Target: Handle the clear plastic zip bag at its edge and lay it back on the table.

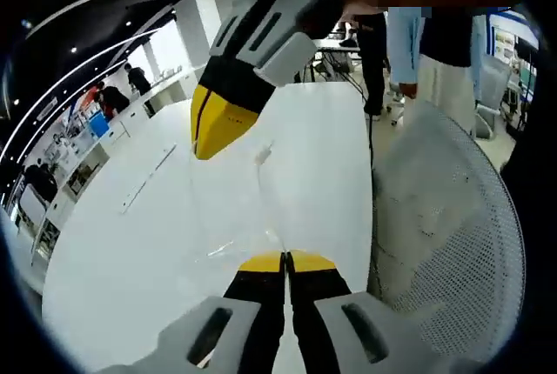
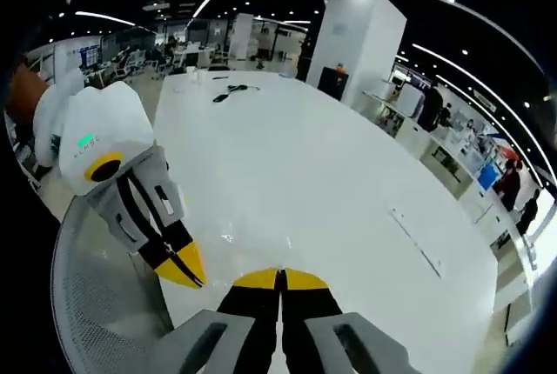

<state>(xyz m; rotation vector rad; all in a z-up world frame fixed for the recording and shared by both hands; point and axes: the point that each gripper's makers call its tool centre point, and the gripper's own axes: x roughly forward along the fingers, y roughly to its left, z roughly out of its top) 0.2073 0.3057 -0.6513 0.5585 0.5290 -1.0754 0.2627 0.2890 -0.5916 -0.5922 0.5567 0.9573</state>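
Observation:
The clear plastic zip bag hangs stretched in the air above the white table, almost see-through, with faint edges and creases. In the left gripper view, my left gripper is shut on the bag's lower edge. My right gripper comes in from above, shut on the upper edge. In the right gripper view, my right gripper has its yellow tips pressed together. The left gripper sits close beside it on the left. The film between them is barely visible there.
A white mesh chair back stands right by the table's near edge. People stand past the table's end. A black cable lies at the far end of the long white table.

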